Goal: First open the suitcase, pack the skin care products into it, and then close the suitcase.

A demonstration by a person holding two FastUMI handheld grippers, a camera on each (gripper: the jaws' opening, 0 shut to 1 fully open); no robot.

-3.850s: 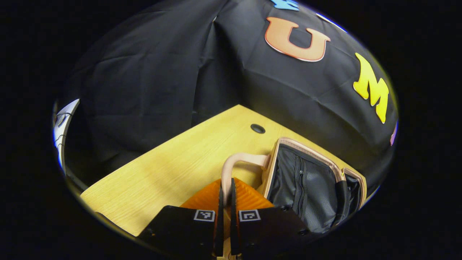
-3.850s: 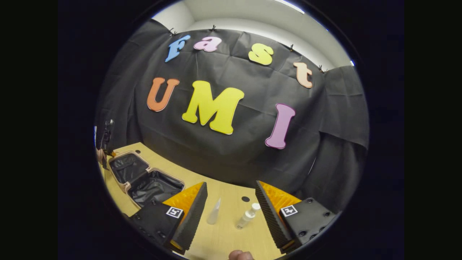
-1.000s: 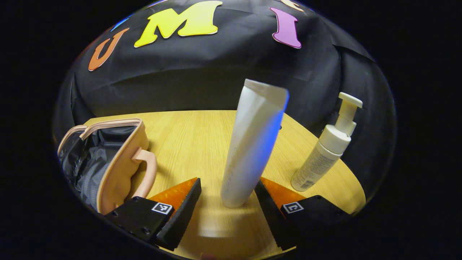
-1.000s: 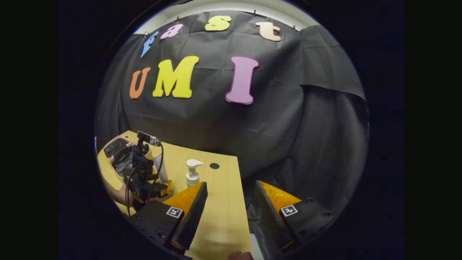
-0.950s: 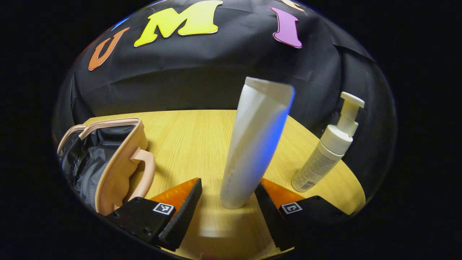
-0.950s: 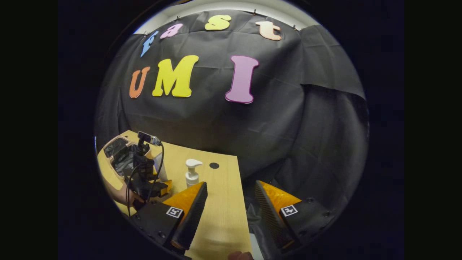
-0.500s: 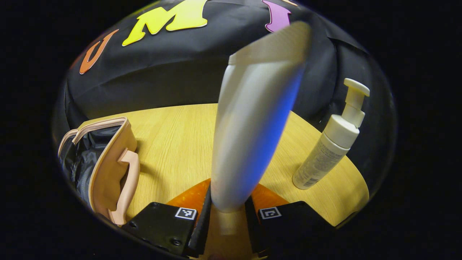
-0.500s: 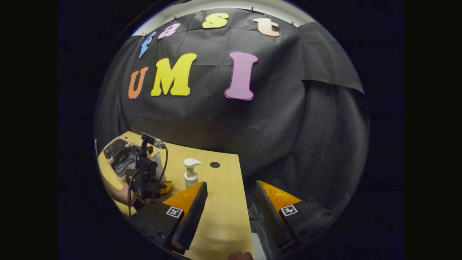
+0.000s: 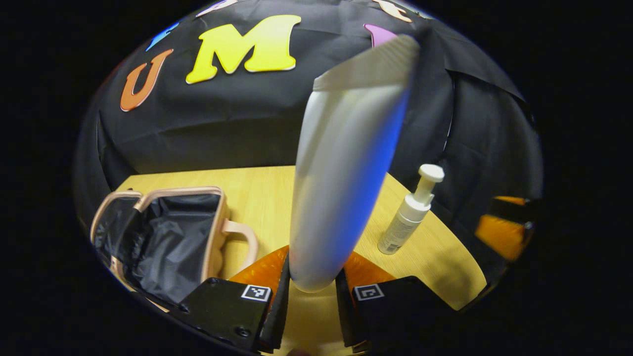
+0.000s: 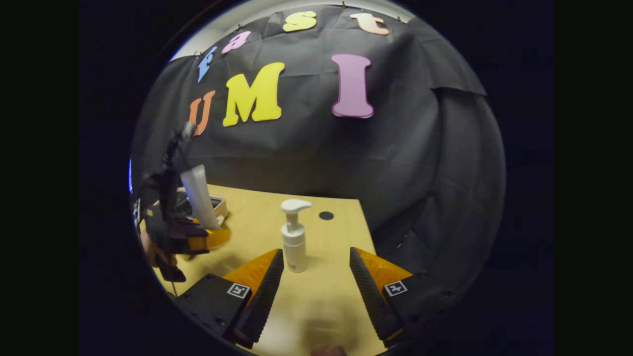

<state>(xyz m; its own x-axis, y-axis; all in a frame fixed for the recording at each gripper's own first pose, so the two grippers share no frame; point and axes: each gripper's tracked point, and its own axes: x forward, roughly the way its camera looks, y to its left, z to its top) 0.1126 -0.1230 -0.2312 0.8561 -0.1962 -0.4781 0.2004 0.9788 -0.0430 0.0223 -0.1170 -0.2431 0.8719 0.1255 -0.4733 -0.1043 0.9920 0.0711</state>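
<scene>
Left gripper [image 9: 311,296]: fingers clenched on the base of the white tube [image 9: 341,173], tube upright and lifted off the table [image 9: 257,198], crimped end up. No legible print on the tube. Suitcase [image 9: 163,237] lies open at the table's left, black lining showing, handle toward the tube. Pump bottle [image 9: 408,215] stands right of the tube; small print on its label, too fine to make out. Right gripper [image 10: 312,291]: fingers spread wide, grasping nothing, low over the near table, pump bottle [image 10: 294,237] just beyond them. A hand [image 10: 153,254] holds the left gripper [image 10: 198,232] at far left.
</scene>
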